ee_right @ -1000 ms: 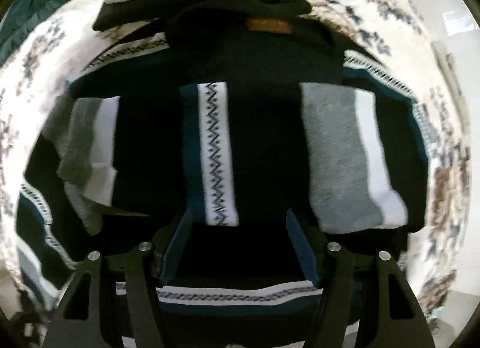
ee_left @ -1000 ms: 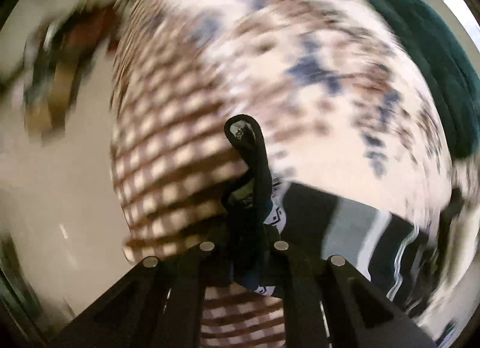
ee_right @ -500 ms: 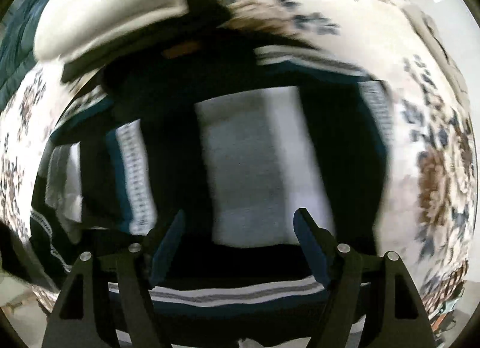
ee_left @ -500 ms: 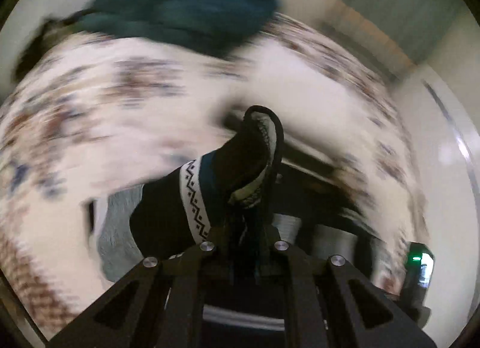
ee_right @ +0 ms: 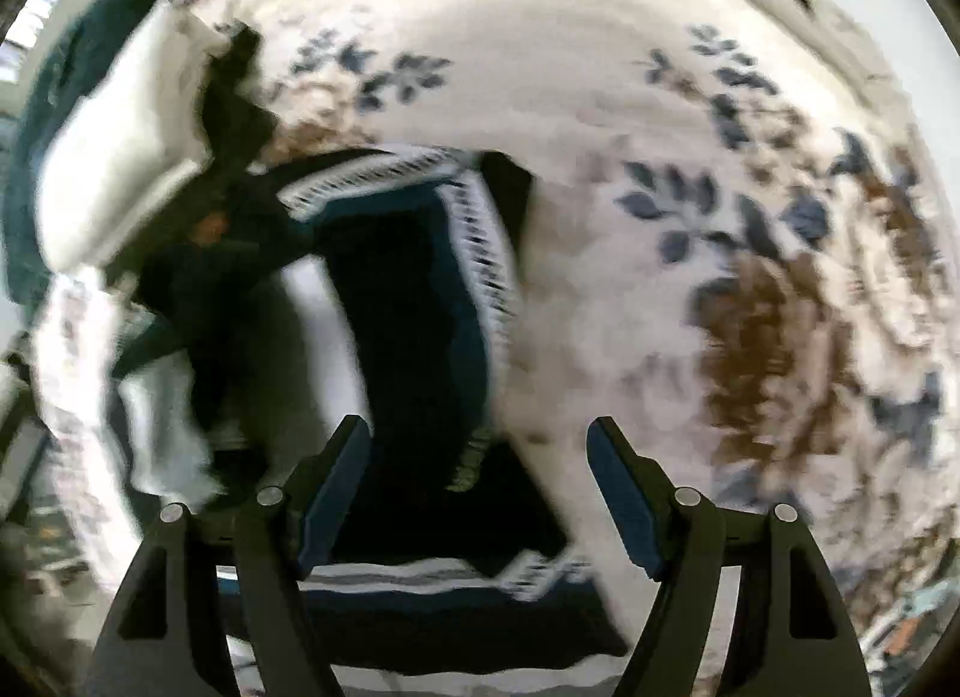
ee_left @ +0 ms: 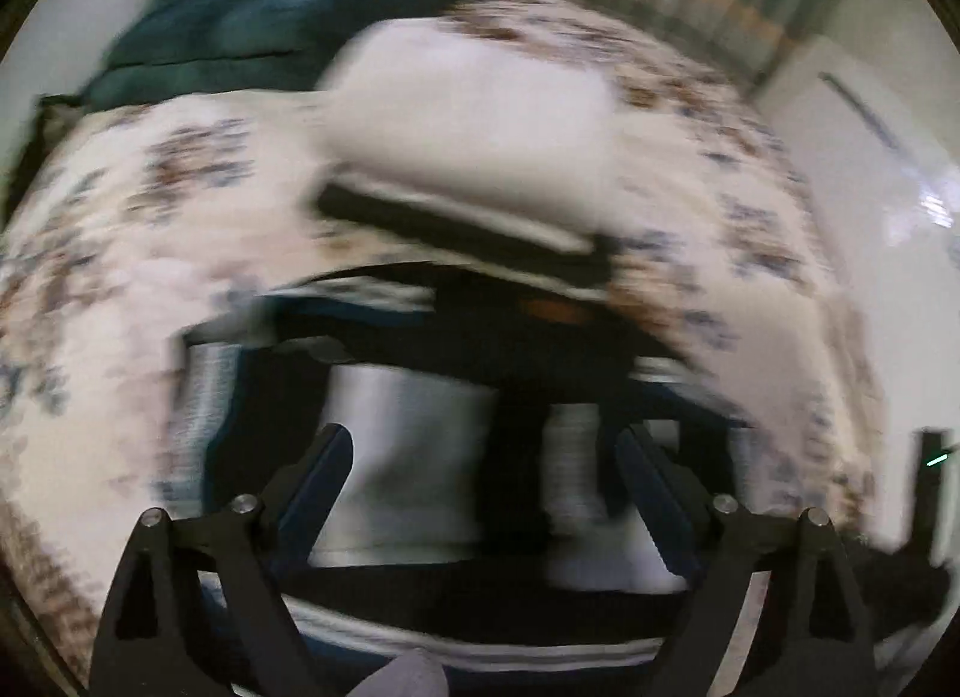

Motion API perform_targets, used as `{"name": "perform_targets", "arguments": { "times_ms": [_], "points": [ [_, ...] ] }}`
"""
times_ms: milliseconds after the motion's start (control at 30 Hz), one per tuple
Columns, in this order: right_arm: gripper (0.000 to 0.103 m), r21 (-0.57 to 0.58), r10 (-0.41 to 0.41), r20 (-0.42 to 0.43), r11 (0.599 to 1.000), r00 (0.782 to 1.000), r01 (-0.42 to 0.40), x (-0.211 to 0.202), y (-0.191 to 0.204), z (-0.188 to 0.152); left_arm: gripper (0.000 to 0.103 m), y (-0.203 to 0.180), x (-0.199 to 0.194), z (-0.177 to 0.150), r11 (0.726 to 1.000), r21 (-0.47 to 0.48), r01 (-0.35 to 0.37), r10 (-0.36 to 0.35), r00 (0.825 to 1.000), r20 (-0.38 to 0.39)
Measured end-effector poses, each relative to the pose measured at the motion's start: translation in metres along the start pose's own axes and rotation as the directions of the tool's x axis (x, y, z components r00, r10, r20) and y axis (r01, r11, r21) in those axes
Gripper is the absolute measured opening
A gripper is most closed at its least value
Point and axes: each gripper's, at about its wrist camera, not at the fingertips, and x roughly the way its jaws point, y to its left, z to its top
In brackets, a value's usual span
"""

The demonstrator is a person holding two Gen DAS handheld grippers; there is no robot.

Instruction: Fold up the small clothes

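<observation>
A dark knit garment with white and teal bands [ee_left: 480,595] lies spread on the floral bedspread [ee_left: 120,217]. Socks lie on it: a grey and white sock [ee_left: 414,445] and a second one [ee_left: 576,457] beside it. My left gripper [ee_left: 486,457] points down over them; its jaws are opening and nothing is pressed between the pads. My right gripper [ee_right: 480,445] stands open over the right edge of the dark garment [ee_right: 408,289], where a patterned white band runs. A grey and white sock [ee_right: 324,325] lies left of it. Both views are blurred.
A folded white garment [ee_left: 480,114] rests on a folded black one [ee_left: 456,229] behind the dark garment, also visible as the white stack [ee_right: 120,144]. A teal duvet [ee_left: 288,6] is heaped at the bed's far side. Bare floral bedspread [ee_right: 660,217] stretches to the right.
My left gripper has let go of the patterned sock it was holding, opened wide and swung over the dark garment. My right gripper has slid from the garment's middle to its right edge.
</observation>
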Motion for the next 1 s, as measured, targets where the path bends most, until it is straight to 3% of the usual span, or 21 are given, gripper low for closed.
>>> {"name": "perform_targets", "arguments": {
  "times_ms": [67, 200, 267, 367, 433, 467, 600, 733, 833, 933, 1000],
  "points": [
    [0.077, -0.006, 0.065, 0.004, 0.998, 0.998, -0.065, 0.002, 0.010, 0.007, 0.090, 0.040, -0.003, -0.005, 0.994, -0.043, -0.098, 0.098, 0.995, -0.006],
    [0.077, -0.023, 0.134, -0.022, 0.991, 0.991, -0.135, 0.028, 0.044, 0.025, 0.090, 0.110, -0.003, -0.022, 0.958, -0.106, -0.267, 0.263, 0.964, -0.051],
    [0.077, -0.018, 0.114, -0.075, 0.993, 0.991, -0.116, 0.058, 0.060, 0.037, 0.090, 0.129, -0.003, -0.029, 0.943, -0.127, -0.309, 0.302, 0.951, -0.070],
    [0.073, 0.002, 0.154, -0.138, 0.988, 0.978, -0.155, 0.093, 0.076, 0.045, 0.090, 0.155, 0.000, -0.034, 0.920, -0.164, -0.356, 0.345, 0.934, -0.092],
    [0.033, -0.022, 0.168, -0.159, 0.985, 0.973, -0.173, 0.104, 0.090, 0.046, 0.090, 0.169, 0.001, -0.035, 0.910, -0.196, -0.366, 0.353, 0.930, -0.098],
    [0.008, -0.073, 0.121, -0.148, 0.988, 0.982, -0.133, 0.102, 0.099, 0.043, 0.090, 0.173, 0.002, -0.034, 0.909, -0.208, -0.361, 0.348, 0.932, -0.100],
    [0.008, -0.112, 0.099, -0.018, 0.989, 0.995, -0.101, 0.061, 0.094, 0.031, 0.100, 0.179, 0.008, -0.022, 0.911, -0.234, -0.341, 0.328, 0.940, -0.094],
    [0.008, -0.059, 0.033, 0.057, 0.998, 0.998, -0.030, 0.017, 0.051, 0.023, 0.100, 0.169, 0.029, -0.002, 0.930, -0.221, -0.295, 0.282, 0.955, -0.086],
    [0.008, -0.036, -0.021, 0.033, 0.999, 0.999, 0.022, 0.013, 0.024, 0.024, 0.100, 0.153, 0.054, 0.013, 0.949, -0.178, -0.259, 0.247, 0.965, -0.087],
    [0.009, -0.042, -0.077, 0.003, 0.996, 0.997, 0.077, 0.020, 0.005, 0.027, 0.101, 0.138, 0.087, 0.027, 0.961, -0.103, -0.257, 0.245, 0.963, -0.111],
    [0.018, -0.029, -0.093, -0.061, 0.995, 0.994, 0.091, 0.033, -0.007, 0.031, 0.100, 0.131, 0.110, 0.031, 0.962, -0.046, -0.270, 0.261, 0.954, -0.151]
  ]
}}
